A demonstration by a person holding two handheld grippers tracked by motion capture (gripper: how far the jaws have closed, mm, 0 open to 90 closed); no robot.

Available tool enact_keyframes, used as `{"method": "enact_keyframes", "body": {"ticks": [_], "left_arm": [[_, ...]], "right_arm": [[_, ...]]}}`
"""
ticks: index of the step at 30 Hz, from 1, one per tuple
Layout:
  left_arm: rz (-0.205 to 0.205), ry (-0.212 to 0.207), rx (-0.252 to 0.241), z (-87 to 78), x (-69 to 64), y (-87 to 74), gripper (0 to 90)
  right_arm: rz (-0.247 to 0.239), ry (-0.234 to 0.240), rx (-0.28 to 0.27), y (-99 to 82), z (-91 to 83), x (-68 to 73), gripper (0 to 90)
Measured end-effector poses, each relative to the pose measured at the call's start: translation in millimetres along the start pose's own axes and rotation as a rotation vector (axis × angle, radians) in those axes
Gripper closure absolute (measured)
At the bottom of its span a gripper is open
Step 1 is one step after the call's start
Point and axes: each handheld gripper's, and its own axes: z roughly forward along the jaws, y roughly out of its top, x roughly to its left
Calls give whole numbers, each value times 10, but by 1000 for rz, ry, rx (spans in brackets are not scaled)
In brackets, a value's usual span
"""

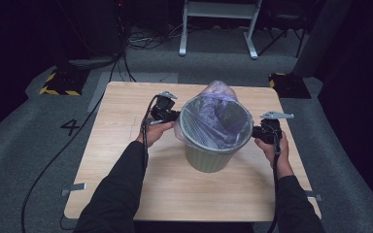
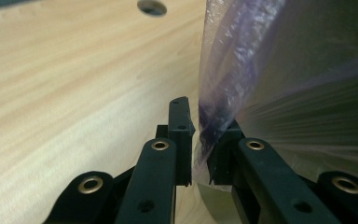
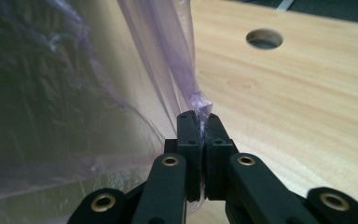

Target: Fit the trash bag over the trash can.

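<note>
The main risk was the thin purple bag (image 1: 217, 112) tearing or slipping free: both grippers had hold of its film on opposite sides of the grey-green bin (image 1: 209, 156), and an uneven pull down the bin's wall could have stretched the plastic over the rim until it split, or dragged the light bin across the table (image 1: 126, 165) and tipped it. The left side looked the weaker hold. In the left gripper view the left gripper (image 2: 199, 135) had its jaws nearly together with a gathered fold of film between them, but a narrow gap showed, and it was hard to say how firmly the pads bit; a tug there might have let the film slide out. The right gripper (image 3: 200, 122) was clamped tight on a pinched pleat of the bag, the plastic fanning upward from its tips. The bin stood upright near the middle of the table, between the two tongs, with the bag lining it and draped over its rim, a puff of loose film rising at the far edge. Each gripper sat just beside the bin's outer wall, below the rim.
</note>
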Motion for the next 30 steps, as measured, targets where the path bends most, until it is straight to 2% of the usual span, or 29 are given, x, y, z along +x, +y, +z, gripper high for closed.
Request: {"method": "enact_keyframes", "body": {"ticks": [3,8,11,13,15,17,19,21,25,26,28,30], "left_arm": [[6,-9,23,18,1,-73,809],[51,14,40,-36,-37,-187,801],[100,52,62,-75,-69,-276,782],[117,71,63,-104,-86,-350,765],[135,80,50,-137,-93,-423,732],[131,105,23,-189,-105,-484,618],[137,91,-17,-258,-117,-545,493],[172,115,-53,-344,-148,-605,420],[242,111,-117,-531,-209,-692,371],[248,102,-129,-570,-224,-706,348],[272,118,-141,-648,-250,-727,308],[283,108,-163,-719,-277,-759,282]], "right_arm": [[-4,17,28,-29,5,-3,883],[-24,20,65,-81,-42,9,874],[-45,15,78,-117,-83,20,855],[-55,5,81,-145,-110,22,837],[-61,4,73,-176,-146,21,810],[-65,-14,55,-200,-184,12,718],[-67,-34,40,-213,-236,-2,671],[-74,-37,7,-218,-304,-13,590],[-102,-46,-44,-227,-453,-18,558],[-114,-42,-55,-228,-484,-12,544],[-150,-52,-73,-227,-552,14,522],[-173,-51,-84,-228,-617,45,485]]}}
